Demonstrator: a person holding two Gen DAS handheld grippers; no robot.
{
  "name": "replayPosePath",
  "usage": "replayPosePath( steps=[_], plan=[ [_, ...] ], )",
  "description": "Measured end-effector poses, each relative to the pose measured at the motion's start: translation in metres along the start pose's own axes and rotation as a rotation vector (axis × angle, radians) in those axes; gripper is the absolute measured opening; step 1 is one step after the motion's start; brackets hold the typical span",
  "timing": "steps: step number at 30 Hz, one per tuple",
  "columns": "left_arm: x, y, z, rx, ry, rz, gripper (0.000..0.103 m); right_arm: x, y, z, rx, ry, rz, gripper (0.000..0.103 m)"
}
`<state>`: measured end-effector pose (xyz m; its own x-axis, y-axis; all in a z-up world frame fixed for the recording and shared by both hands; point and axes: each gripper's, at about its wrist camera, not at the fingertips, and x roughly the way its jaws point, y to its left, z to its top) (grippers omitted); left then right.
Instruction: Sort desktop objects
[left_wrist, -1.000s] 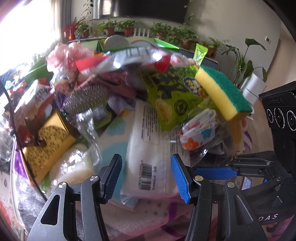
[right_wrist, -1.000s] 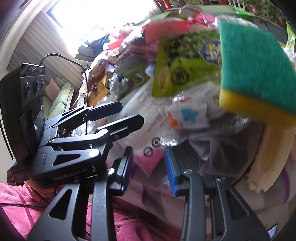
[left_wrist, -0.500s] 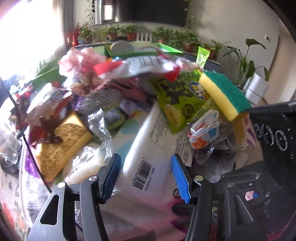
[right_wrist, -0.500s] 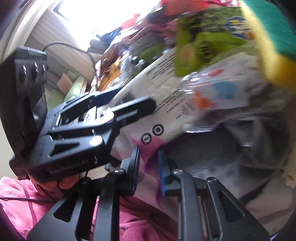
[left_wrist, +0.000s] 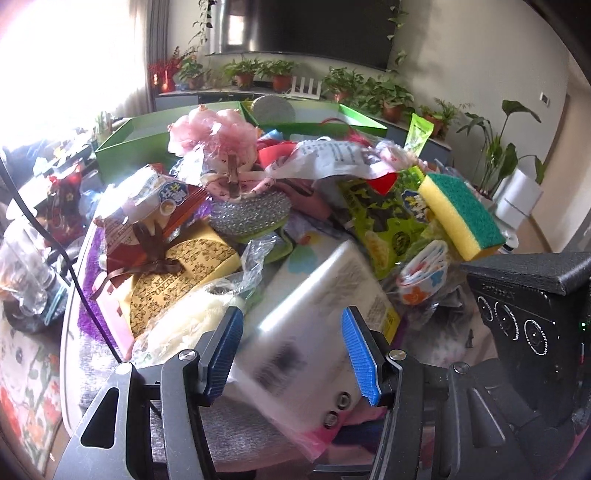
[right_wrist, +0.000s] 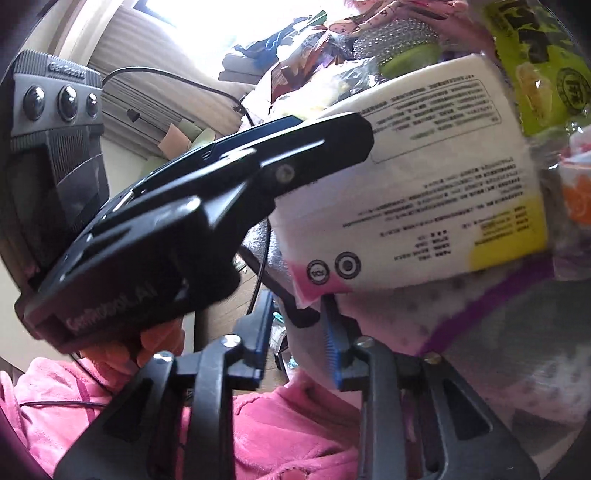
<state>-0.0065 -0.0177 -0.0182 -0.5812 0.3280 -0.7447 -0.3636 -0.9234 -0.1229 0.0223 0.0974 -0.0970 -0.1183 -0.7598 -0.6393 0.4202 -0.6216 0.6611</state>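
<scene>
A heap of household clutter fills the middle of the left wrist view. At its right edge sits a yellow sponge with a green scouring face, beside a lime-green snack bag and a roll of white tape printed with orange and blue flowers. Left of centre lie a tan patterned box tied with brown ribbon and a silvery mesh scrubber, with a pink plastic bag on top. Behind the heap, at upper centre, stands an open green box; what it contains cannot be made out.

The white soft-wrapped pack with printed text lies at lower centre. The left tool is spread wide, its blue pads either side of the pack. In the right wrist view the right tool is also parted, directly below the pack's pink corner, not clearly gripping it.
</scene>
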Motion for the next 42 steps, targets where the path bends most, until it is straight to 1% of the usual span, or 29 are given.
replayPosePath(
  steps=[1, 2, 3, 5, 8, 11, 12, 14, 15, 17, 19, 20, 21, 23, 24, 25, 29, 32, 34, 36, 38, 42],
  plan=[
    [-0.001, -0.002, 0.001, 0.004, -0.005, -0.015, 0.056, -0.004, 0.001, 0.0, -0.011, -0.007, -0.023, 0.037],
    [-0.001, -0.005, 0.004, 0.009, -0.013, -0.024, 0.056, -0.01, 0.003, -0.001, -0.022, -0.016, -0.052, 0.043],
    [-0.003, -0.007, 0.005, 0.013, -0.022, -0.028, 0.056, -0.015, 0.003, -0.001, -0.03, -0.026, -0.08, 0.045],
    [-0.007, -0.012, 0.008, 0.024, -0.054, -0.039, 0.056, -0.024, 0.004, -0.001, -0.036, -0.054, -0.129, 0.045],
    [-0.012, -0.017, 0.011, 0.033, -0.079, -0.047, 0.056, -0.043, 0.005, -0.001, -0.054, -0.11, -0.2, 0.045],
    [-0.014, -0.018, 0.008, 0.006, -0.095, 0.002, 0.056, -0.057, 0.006, 0.003, -0.068, -0.17, -0.277, 0.045],
    [-0.014, -0.017, 0.004, -0.02, -0.103, 0.024, 0.056, -0.058, 0.007, 0.004, -0.079, -0.186, -0.311, 0.045],
    [-0.014, -0.013, -0.005, -0.076, -0.112, 0.07, 0.056, -0.057, 0.004, 0.016, -0.095, -0.19, -0.342, 0.045],
    [-0.014, -0.013, -0.01, -0.097, -0.11, 0.092, 0.056, -0.056, -0.001, 0.027, -0.099, -0.183, -0.339, 0.045],
    [-0.012, -0.012, -0.02, -0.121, -0.099, 0.128, 0.056, -0.048, -0.002, 0.036, -0.115, -0.17, -0.334, 0.045],
    [-0.011, -0.01, -0.026, -0.14, -0.089, 0.163, 0.056, -0.043, -0.004, 0.047, -0.136, -0.167, -0.347, 0.045],
    [-0.01, -0.009, -0.028, -0.151, -0.083, 0.173, 0.056, -0.042, -0.004, 0.041, -0.146, -0.17, -0.354, 0.045],
    [-0.01, -0.007, -0.031, -0.159, -0.077, 0.177, 0.056, -0.038, -0.003, 0.041, -0.155, -0.171, -0.361, 0.045],
    [-0.008, -0.006, -0.035, -0.17, -0.06, 0.18, 0.056, -0.044, -0.006, 0.039, -0.167, -0.18, -0.384, 0.044],
    [-0.007, -0.006, -0.037, -0.176, -0.05, 0.182, 0.056, -0.051, -0.019, 0.04, -0.173, -0.187, -0.406, 0.043],
    [-0.004, -0.005, -0.039, -0.182, -0.038, 0.185, 0.056, -0.066, -0.024, 0.034, -0.175, -0.191, -0.423, 0.043],
    [0.005, -0.001, -0.046, -0.206, 0.007, 0.189, 0.056, -0.074, -0.035, 0.034, -0.146, -0.195, -0.444, 0.043],
    [0.007, 0.002, -0.048, -0.225, 0.012, 0.171, 0.056, -0.068, -0.039, 0.04, -0.139, -0.177, -0.441, 0.045],
    [0.008, 0.002, -0.048, -0.226, 0.01, 0.167, 0.056, -0.067, -0.042, 0.041, -0.134, -0.167, -0.425, 0.05],
    [0.008, 0.002, -0.049, -0.226, 0.012, 0.164, 0.056, -0.064, -0.045, 0.043, -0.118, -0.158, -0.395, 0.058],
    [0.008, 0.002, -0.05, -0.231, 0.014, 0.162, 0.056, -0.064, -0.045, 0.043, -0.114, -0.156, -0.391, 0.058],
    [0.004, 0.009, -0.054, -0.254, 0.012, 0.168, 0.056, -0.064, -0.041, 0.037, -0.117, -0.13, -0.382, 0.053]
  ],
)
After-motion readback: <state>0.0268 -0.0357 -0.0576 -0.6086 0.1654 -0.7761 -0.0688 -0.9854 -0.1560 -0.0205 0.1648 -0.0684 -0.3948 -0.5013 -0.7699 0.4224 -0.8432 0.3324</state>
